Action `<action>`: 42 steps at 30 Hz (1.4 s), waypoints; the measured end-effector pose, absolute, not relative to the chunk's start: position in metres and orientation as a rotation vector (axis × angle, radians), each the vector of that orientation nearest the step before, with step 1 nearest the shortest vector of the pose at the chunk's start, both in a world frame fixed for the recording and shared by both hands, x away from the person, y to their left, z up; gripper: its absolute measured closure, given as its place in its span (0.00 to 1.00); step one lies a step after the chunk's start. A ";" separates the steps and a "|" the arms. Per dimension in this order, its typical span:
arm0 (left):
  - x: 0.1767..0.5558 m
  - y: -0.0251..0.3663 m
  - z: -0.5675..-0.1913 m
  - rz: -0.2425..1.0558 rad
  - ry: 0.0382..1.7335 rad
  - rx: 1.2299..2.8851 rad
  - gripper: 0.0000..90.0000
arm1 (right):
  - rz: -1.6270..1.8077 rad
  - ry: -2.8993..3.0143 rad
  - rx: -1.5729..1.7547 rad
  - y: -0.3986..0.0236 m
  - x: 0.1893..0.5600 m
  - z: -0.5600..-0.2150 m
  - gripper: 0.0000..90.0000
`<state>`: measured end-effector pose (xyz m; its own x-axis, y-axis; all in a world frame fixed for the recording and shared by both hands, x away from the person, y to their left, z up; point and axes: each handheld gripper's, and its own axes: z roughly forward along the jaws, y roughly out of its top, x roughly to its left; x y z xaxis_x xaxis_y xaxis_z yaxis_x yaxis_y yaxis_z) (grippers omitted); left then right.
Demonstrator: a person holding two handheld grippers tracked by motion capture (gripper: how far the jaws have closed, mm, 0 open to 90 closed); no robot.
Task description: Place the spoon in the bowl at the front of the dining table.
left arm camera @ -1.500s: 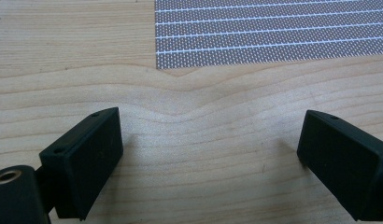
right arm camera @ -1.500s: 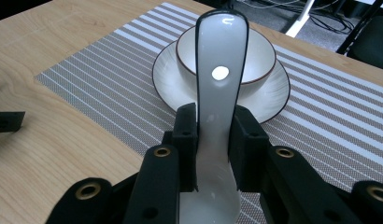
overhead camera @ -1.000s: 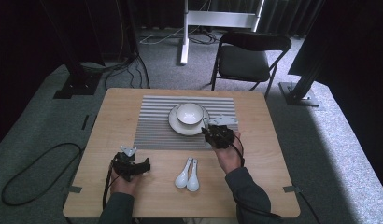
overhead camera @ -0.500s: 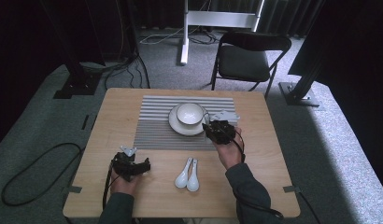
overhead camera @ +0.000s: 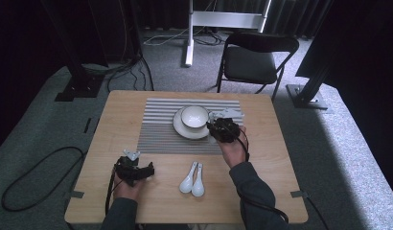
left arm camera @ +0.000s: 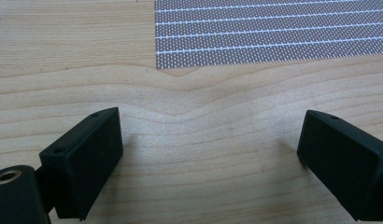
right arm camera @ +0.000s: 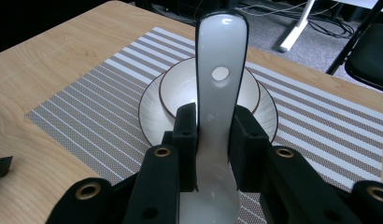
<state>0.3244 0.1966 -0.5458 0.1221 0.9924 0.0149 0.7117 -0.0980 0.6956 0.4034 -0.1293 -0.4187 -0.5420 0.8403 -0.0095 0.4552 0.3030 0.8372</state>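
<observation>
My right gripper is shut on a white ceramic spoon, whose handle with a round hole stands up in front of the camera. Beyond it, a white bowl sits on a brown-rimmed saucer, on a grey striped placemat. In the high view the right gripper hovers just right of the bowl and saucer. My left gripper is open wide over bare wood with nothing between its jaws. It rests near the table's front left.
Two more white spoons lie side by side on the wooden table in front of the placemat. A black folding chair stands behind the table. Cables run across the floor at the left.
My right gripper has carried the spoon a little farther from the person, closer beside the bowl. The left gripper has stayed still.
</observation>
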 end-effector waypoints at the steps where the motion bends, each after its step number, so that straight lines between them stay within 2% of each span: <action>1: 0.324 0.197 -0.546 0.681 1.644 1.869 0.08 | 1.144 2.125 1.153 -0.129 0.404 -0.419 0.83; 42: 0.324 0.197 -0.546 0.680 1.645 1.869 0.08 | 1.168 2.098 1.198 -0.121 0.438 -0.409 0.83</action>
<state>0.3244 0.1965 -0.5458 0.1216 0.9925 0.0132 0.7121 -0.0965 0.6954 0.4382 -0.1212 -0.4087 -0.5188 0.8546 0.0227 0.4698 0.2628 0.8427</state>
